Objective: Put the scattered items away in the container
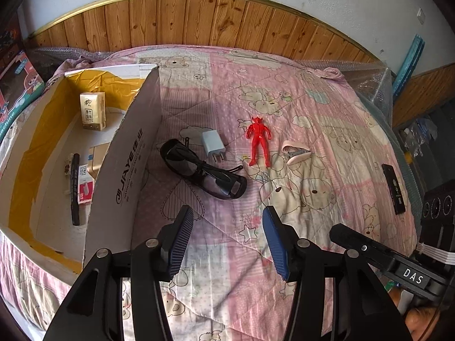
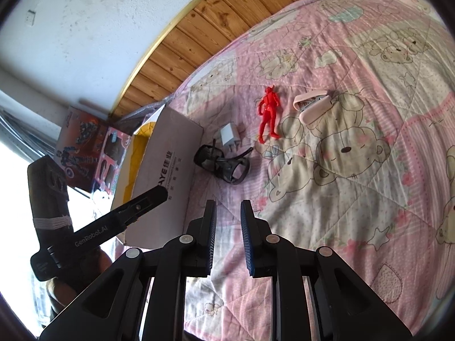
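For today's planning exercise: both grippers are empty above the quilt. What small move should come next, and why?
Probably lower the open left gripper onto the black glasses: they lie nearest ahead of it, right beside the cardboard box, so the carry is short.

The bed (image 1: 327,130), under a pink bear-print quilt, carried a cardboard box (image 1: 125,170), black goggles (image 1: 203,170), white charger (image 1: 212,143), red figurine (image 1: 258,139), pink stapler (image 1: 295,152) and a black remote (image 1: 394,189).

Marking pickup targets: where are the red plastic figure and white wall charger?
Red plastic figure (image 1: 259,139), left wrist view, on its torso.
White wall charger (image 1: 211,142), left wrist view, on its body.
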A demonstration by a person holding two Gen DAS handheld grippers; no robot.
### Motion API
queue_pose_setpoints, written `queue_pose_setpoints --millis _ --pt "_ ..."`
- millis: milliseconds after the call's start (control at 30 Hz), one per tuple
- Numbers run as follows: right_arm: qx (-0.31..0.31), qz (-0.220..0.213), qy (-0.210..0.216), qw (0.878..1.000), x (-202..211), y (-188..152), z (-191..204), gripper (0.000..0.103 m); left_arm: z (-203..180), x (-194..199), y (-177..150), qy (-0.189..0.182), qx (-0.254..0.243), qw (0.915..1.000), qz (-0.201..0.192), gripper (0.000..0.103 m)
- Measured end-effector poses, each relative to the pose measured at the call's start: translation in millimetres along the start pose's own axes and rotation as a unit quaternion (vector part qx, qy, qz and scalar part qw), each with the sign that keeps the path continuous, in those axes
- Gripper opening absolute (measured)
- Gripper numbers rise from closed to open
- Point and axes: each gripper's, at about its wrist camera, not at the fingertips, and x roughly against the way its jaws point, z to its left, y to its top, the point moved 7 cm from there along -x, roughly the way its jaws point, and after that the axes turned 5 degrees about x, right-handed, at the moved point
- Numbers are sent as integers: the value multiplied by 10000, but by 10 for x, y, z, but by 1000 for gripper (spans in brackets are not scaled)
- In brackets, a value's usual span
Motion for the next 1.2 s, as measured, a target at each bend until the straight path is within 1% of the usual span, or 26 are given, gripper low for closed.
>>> queue_pose_setpoints --millis 167,267,333,533,667,800,900,933,967,1067,1133,1200 --pt "-54 18 -87 9999 -98 187 -130 20 72 -324 119 126 266 9994 153 52" --pt "-102 34 -212 9997 -183 320 -244 23 113 -517 190 145 435 9986 252 52" --pt "-124 31 -329 9994 -248 425 -336 25 127 -636 240 146 507 9982 292 52" --pt "-25 18 -817 9967 -450 789 -618 30 215 -1011 351 323 704 9961 416 52" --pt "190 50 -1206 9925 -623 1040 -819 32 276 -1217 399 448 771 9949 471 52" --pt "560 147 -1651 9846 -855 1227 -1032 32 355 -1372 390 526 827 9936 561 52" --pt "888 208 -1844 9786 -998 1269 -1143 32 379 -1439 396 438 792 9945 526 54" --pt "982 235 -1836 9778 -1002 1266 -1143 32 387 -1448 400 445 737 9950 502 54" --pt "1009 307 -1725 9793 -991 1249 -1122 32 401 -1460 400 433 681 9955 498 52" --pt "822 745 -1069 9881 -942 1054 -975 32 466 -1446 377 335 558 9966 506 46" --pt "892 1034 -752 9878 -919 851 -836 32 546 -1414 356 336 574 9965 514 46" --pt "1113 1109 -749 9847 -889 725 -742 32 635 -1374 335 376 637 9961 473 46"
